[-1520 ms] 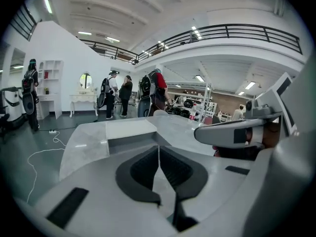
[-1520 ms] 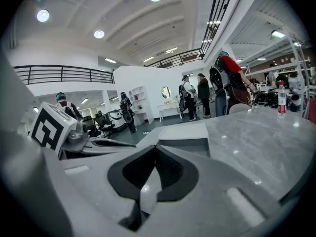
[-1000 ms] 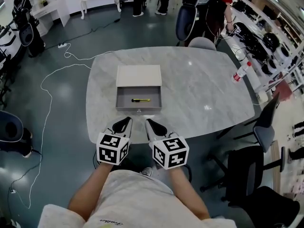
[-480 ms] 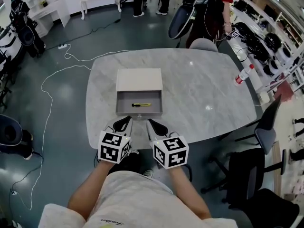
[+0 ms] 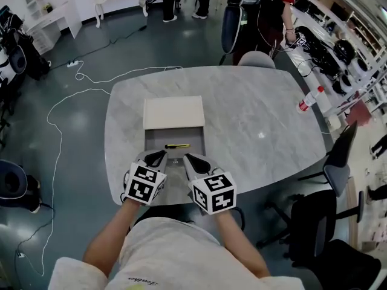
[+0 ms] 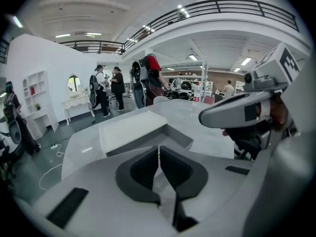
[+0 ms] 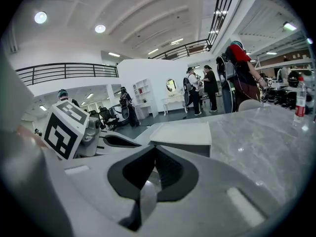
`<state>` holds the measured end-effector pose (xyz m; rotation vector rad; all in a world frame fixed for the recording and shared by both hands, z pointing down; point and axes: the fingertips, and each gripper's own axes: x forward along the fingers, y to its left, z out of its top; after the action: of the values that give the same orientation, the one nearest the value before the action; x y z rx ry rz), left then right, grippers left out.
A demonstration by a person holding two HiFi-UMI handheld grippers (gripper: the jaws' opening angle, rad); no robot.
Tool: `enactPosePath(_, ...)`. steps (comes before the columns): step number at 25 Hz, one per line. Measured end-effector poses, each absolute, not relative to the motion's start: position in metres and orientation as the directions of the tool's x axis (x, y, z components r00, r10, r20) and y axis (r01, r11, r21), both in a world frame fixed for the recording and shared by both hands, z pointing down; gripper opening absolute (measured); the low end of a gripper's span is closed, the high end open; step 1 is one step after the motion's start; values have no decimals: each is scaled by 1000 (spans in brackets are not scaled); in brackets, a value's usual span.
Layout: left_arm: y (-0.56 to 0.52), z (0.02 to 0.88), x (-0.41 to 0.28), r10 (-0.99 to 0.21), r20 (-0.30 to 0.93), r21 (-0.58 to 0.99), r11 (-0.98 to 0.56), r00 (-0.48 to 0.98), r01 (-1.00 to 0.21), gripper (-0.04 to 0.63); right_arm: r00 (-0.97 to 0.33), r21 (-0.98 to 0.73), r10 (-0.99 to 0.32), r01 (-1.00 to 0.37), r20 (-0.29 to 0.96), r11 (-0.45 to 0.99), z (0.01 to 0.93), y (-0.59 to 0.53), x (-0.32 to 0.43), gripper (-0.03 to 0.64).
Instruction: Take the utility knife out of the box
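Only head view shows utility knife [image 5: 177, 145] in box [image 5: 173, 113] — gripper views: jaws together.

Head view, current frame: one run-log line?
stage: pre-grasp | left gripper: shut, empty | right gripper: shut, empty | utility knife: inside open box, untouched | grippers: at box's near edge

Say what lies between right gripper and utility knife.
Head view: only the near wall and bare floor of the box separate the right gripper from the utility knife.
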<state>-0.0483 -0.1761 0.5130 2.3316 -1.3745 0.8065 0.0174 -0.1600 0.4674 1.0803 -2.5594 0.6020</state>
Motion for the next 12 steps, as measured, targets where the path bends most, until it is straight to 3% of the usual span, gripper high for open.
enactPosePath(12,-209,541,-44,-509,739,-65,-705,441,-706,18,-648,-256,-605,-751,463,608,487,-192,13,5)
